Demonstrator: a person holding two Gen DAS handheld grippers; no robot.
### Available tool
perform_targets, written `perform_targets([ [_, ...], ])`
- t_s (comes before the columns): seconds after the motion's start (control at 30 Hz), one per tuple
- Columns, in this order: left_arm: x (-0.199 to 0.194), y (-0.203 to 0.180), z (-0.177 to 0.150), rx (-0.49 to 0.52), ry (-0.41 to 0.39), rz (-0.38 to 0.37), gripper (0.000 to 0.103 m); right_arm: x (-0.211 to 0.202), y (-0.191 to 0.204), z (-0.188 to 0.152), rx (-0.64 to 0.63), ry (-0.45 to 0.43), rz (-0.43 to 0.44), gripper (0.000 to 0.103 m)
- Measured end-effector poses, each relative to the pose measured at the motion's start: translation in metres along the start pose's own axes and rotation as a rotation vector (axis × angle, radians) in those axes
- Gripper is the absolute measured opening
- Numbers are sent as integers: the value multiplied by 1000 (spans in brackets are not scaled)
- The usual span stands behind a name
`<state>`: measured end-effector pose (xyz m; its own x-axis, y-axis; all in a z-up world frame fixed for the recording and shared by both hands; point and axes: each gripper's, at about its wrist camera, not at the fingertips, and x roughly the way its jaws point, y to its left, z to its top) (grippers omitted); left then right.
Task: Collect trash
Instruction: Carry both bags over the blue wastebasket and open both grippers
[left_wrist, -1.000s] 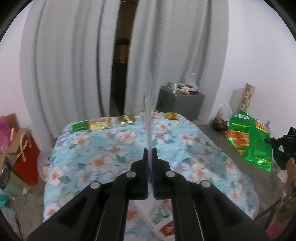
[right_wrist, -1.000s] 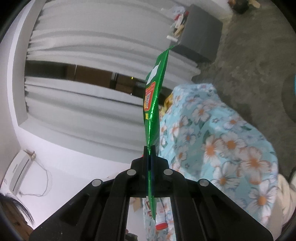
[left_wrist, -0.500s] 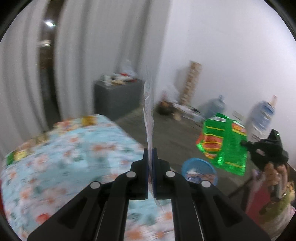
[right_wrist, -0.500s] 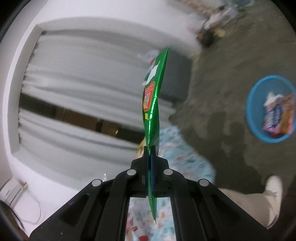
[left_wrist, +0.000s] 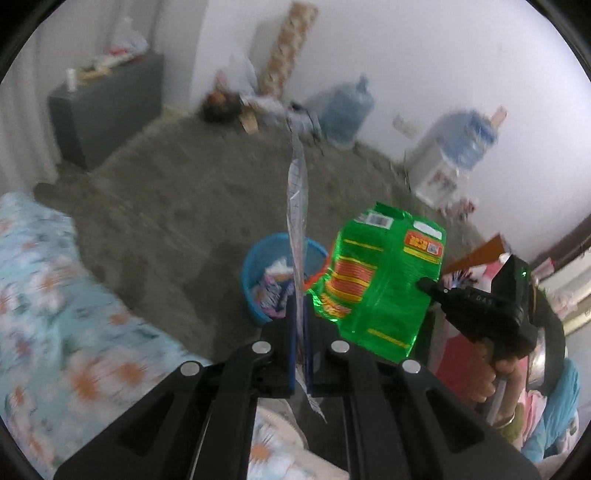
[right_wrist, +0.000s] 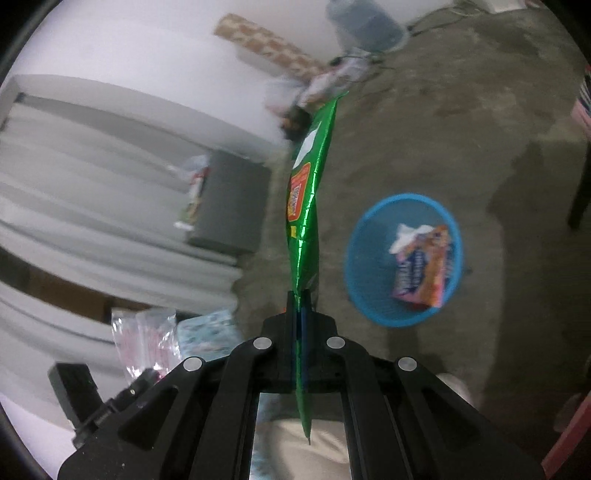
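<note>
My left gripper (left_wrist: 300, 306) is shut on a thin clear plastic wrapper (left_wrist: 296, 199) that stands edge-on above its jaws. Seen from the right wrist, that wrapper (right_wrist: 142, 341) and the left gripper (right_wrist: 147, 374) sit at lower left. My right gripper (right_wrist: 300, 299) is shut on a shiny green snack bag (right_wrist: 308, 206), edge-on here. In the left wrist view the same green bag (left_wrist: 384, 280) shows its flat face, pinched by the right gripper (left_wrist: 423, 283). A blue trash basket (left_wrist: 248, 273), also in the right wrist view (right_wrist: 356, 273), stands on the floor with wrappers inside.
A bed with a floral blue cover (left_wrist: 33, 295) fills the left. A grey cabinet (left_wrist: 107, 107) stands by the curtain. Water jugs (left_wrist: 345, 110) and clutter line the far wall. Bare grey floor (left_wrist: 177, 206) surrounds the basket. A dark chair leg (right_wrist: 580, 192) stands at right.
Both hands swung away from the bed toward the floor and tipped downward. The blue basket has come into both views. Each gripper kept its hold on its wrapper.
</note>
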<state>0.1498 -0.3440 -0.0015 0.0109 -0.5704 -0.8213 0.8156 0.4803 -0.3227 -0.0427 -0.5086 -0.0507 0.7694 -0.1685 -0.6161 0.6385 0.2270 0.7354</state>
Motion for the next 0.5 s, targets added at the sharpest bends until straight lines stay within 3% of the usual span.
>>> perform_targets([
  [0.23, 114, -18, 28, 17, 180, 34, 3, 26, -33, 9, -13, 12, -138, 0],
  [0.47, 194, -28, 39, 76, 251, 123, 4, 59, -48, 23, 13, 22, -181, 3],
  [0.5, 205, -31, 40, 98, 258, 146, 9, 68, -53, 25, 20, 17, -188, 5],
])
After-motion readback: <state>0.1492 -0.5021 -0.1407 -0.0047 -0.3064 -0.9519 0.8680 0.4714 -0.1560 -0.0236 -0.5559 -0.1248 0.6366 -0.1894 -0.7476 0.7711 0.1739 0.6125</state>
